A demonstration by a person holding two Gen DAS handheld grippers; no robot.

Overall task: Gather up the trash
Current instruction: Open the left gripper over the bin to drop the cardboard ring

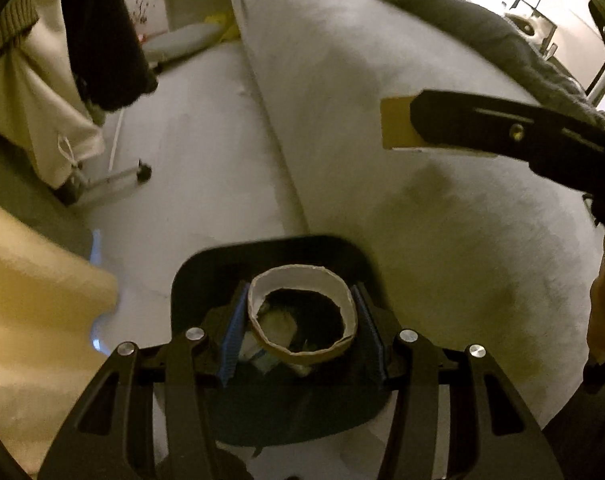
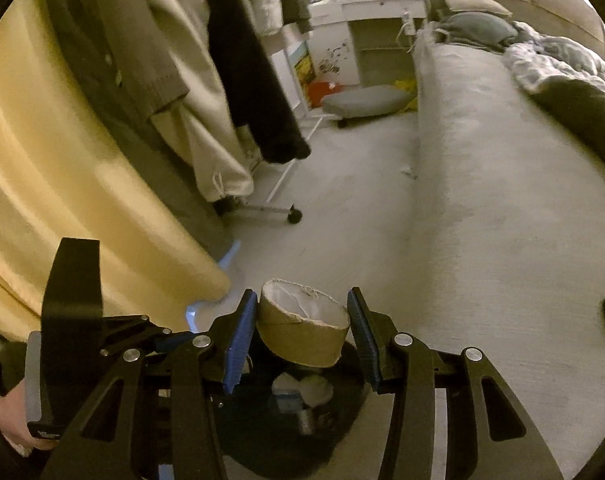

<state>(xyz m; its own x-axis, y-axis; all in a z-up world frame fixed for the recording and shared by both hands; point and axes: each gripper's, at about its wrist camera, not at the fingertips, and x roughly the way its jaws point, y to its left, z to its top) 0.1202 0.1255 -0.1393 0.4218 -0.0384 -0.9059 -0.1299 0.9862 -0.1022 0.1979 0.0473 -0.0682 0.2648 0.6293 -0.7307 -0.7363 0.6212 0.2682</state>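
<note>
Between the blue pads of my left gripper [image 1: 302, 314] sits a short cardboard ring [image 1: 302, 354], and the gripper is shut on it. It hangs right over an open black trash bin [image 1: 262, 248] with crumpled white paper [image 1: 276, 326] inside. My right gripper [image 2: 302, 322] is shut on a second cardboard ring [image 2: 302, 340], held above the same bin [image 2: 342, 432], where white scraps [image 2: 314, 390] lie. In the left wrist view the right gripper [image 1: 414, 124] comes in from the upper right with its brown cardboard [image 1: 396, 122] at the tip.
A large pale grey bed [image 1: 422, 208] runs along the right of the bin. A yellow curtain [image 2: 62, 160] hangs on the left. Behind it is a wheeled clothes rack [image 2: 290, 212] with hanging garments [image 2: 254, 80]. Pale floor [image 2: 342, 200] lies between rack and bed.
</note>
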